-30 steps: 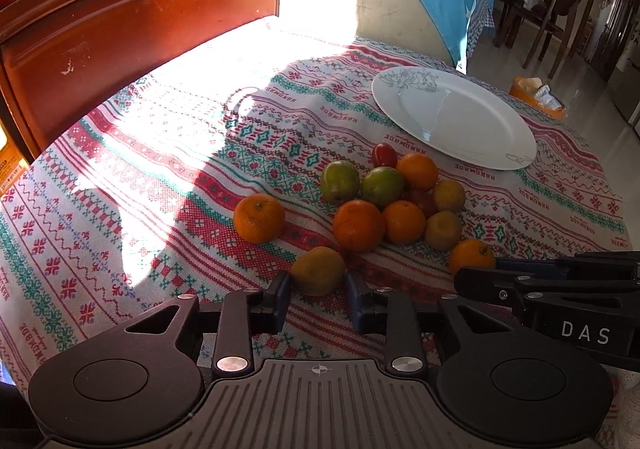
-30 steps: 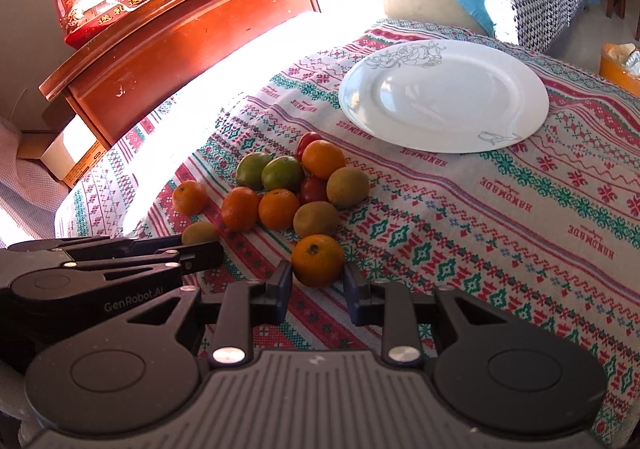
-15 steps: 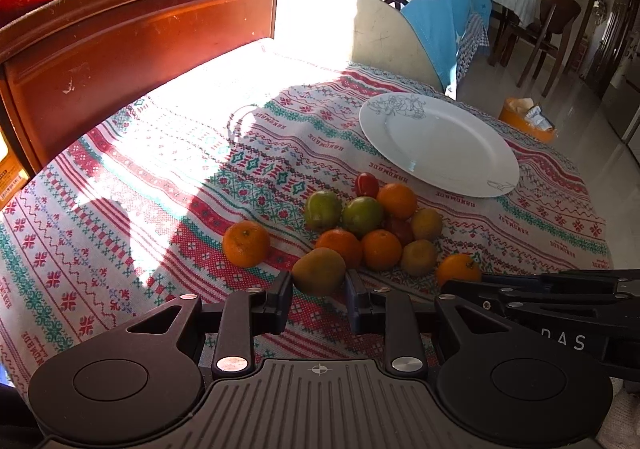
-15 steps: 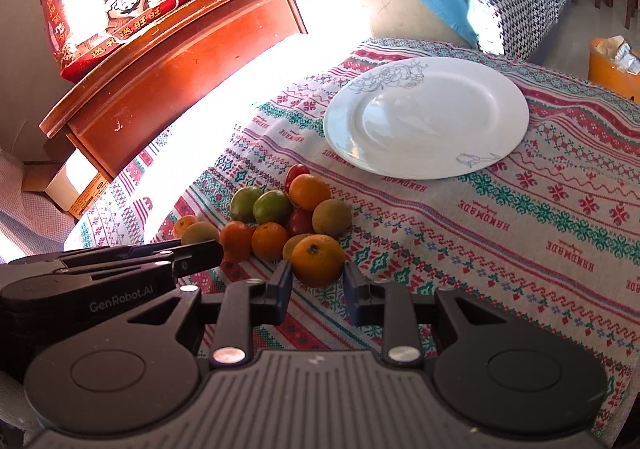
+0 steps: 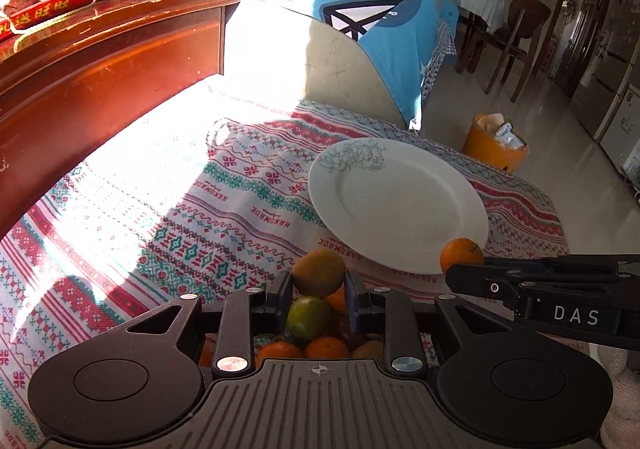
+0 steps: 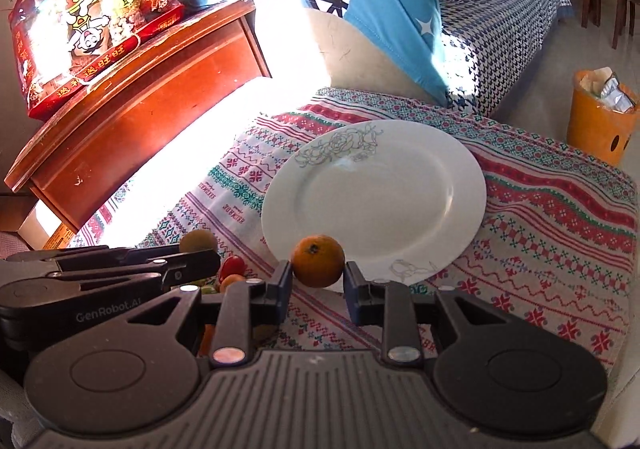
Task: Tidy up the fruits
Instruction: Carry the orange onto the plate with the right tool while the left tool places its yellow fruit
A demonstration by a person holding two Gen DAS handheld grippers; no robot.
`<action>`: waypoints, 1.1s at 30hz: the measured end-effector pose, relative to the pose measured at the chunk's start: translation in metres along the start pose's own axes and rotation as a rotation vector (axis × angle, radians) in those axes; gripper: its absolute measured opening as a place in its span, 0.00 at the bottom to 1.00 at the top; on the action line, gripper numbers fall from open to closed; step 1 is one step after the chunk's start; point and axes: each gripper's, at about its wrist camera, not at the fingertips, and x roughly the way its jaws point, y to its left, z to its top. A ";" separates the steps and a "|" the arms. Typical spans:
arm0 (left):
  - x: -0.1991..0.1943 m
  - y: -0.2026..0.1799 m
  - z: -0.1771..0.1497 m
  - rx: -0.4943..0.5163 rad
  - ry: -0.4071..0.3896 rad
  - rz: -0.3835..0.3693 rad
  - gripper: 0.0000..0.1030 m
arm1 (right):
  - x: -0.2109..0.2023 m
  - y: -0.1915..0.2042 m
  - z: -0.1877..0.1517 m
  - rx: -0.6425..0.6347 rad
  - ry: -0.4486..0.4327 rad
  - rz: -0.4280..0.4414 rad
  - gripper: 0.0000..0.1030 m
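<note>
My left gripper is shut on a yellow-brown fruit, lifted above the fruit pile of oranges and green fruits on the patterned tablecloth. My right gripper is shut on an orange, held over the near rim of the empty white plate. In the left wrist view that orange shows at the tip of the right gripper, at the near right edge of the plate. The left gripper and its fruit appear at the left in the right wrist view.
A wooden cabinet with a red snack bag stands along the table's left side. A sofa with a blue cushion lies beyond the table. An orange waste bin stands on the floor at the right, with chairs farther off.
Both grippers rose with their fruit and moved forward to the plate. The pile, ahead of them before, now lies under the left gripper.
</note>
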 end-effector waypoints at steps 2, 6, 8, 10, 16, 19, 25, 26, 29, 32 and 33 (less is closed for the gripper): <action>0.010 -0.003 0.007 0.004 0.008 -0.021 0.24 | 0.007 -0.006 0.005 0.014 0.010 -0.007 0.27; 0.028 -0.012 0.018 0.041 0.009 -0.039 0.25 | 0.019 -0.013 0.011 0.018 0.027 -0.020 0.27; 0.037 -0.013 0.023 0.036 0.016 -0.052 0.25 | 0.024 -0.016 0.013 0.025 0.033 -0.023 0.27; 0.046 -0.013 0.027 0.026 0.025 -0.064 0.25 | 0.029 -0.021 0.016 0.042 0.036 -0.028 0.27; 0.065 -0.017 0.034 0.030 0.037 -0.076 0.25 | 0.037 -0.029 0.023 0.064 0.032 -0.024 0.30; 0.072 -0.022 0.035 0.045 0.046 -0.078 0.25 | 0.038 -0.034 0.028 0.088 0.027 -0.013 0.30; 0.077 -0.027 0.037 0.032 0.054 -0.075 0.29 | 0.034 -0.057 0.039 0.133 -0.014 -0.081 0.30; 0.077 -0.027 0.038 0.024 0.052 -0.075 0.32 | 0.033 -0.063 0.040 0.140 -0.021 -0.105 0.30; 0.074 -0.025 0.039 0.008 0.042 -0.072 0.35 | 0.033 -0.074 0.042 0.137 -0.037 -0.169 0.31; 0.071 -0.022 0.037 0.004 0.038 -0.046 0.36 | 0.039 -0.083 0.041 0.150 -0.023 -0.198 0.31; 0.071 -0.021 0.037 0.001 0.039 -0.040 0.36 | 0.041 -0.085 0.040 0.151 -0.016 -0.205 0.31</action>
